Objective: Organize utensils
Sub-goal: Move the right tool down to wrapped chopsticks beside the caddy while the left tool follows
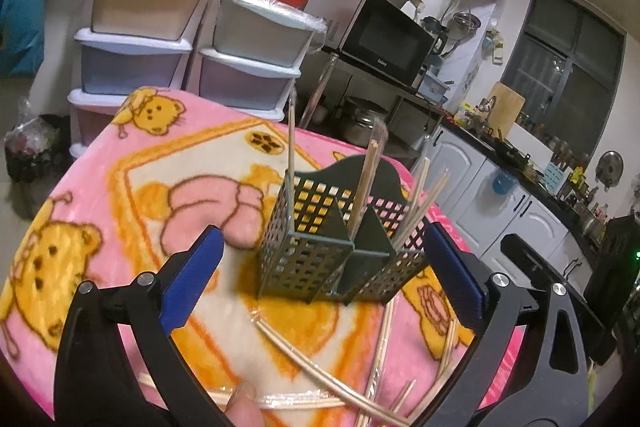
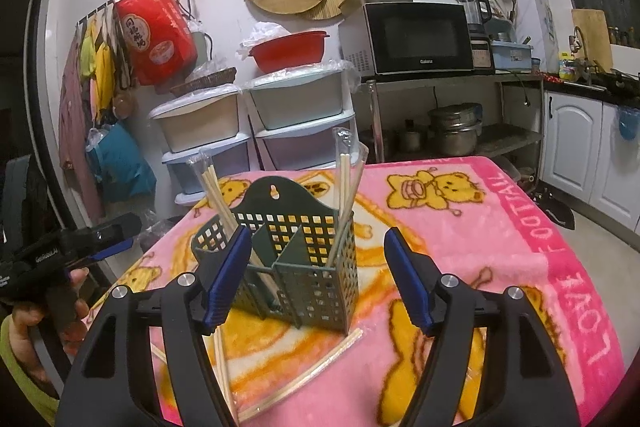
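Both the left claw (image 1: 320,267) and right claw (image 2: 318,279) gape wide, holding nothing, while loose wrapped chopsticks (image 1: 316,371) lie on the desk (image 2: 500,227) near the green holder (image 2: 296,267); light, thin and probably slippery, they seem best pinched mid-length.

Pink teddy-bear blanket (image 2: 460,227) over the table, bearing a green utensil caddy (image 2: 296,263) and loose wrapped chopsticks (image 1: 320,375)

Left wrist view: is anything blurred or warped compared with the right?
Left wrist: strong fisheye bend, the microwave leans, loose chopsticks at the bottom edge are soft. Right wrist: the holder is sharp, dark vignette in the corners, bright glare top centre.
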### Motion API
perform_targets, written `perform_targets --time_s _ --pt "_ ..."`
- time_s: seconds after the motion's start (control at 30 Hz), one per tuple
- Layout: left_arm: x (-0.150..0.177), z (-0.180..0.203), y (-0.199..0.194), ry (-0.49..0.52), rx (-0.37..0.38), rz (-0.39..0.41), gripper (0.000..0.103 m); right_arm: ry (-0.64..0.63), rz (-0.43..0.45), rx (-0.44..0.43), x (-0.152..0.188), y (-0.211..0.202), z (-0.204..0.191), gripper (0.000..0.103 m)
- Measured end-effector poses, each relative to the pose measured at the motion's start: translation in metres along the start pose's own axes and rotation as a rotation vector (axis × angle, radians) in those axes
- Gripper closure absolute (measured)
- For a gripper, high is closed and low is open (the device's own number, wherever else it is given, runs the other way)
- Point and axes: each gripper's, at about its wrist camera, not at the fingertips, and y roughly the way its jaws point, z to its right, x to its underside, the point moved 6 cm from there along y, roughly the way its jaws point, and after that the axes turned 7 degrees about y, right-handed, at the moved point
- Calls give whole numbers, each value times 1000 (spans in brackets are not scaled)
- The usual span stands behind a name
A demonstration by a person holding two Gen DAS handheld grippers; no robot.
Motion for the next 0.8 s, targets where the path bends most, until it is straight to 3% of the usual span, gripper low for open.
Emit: perform_targets --time_s 0.8 --pt "49 9 10 -3 19 -134 11 -4 -75 72 32 -22 29 37"
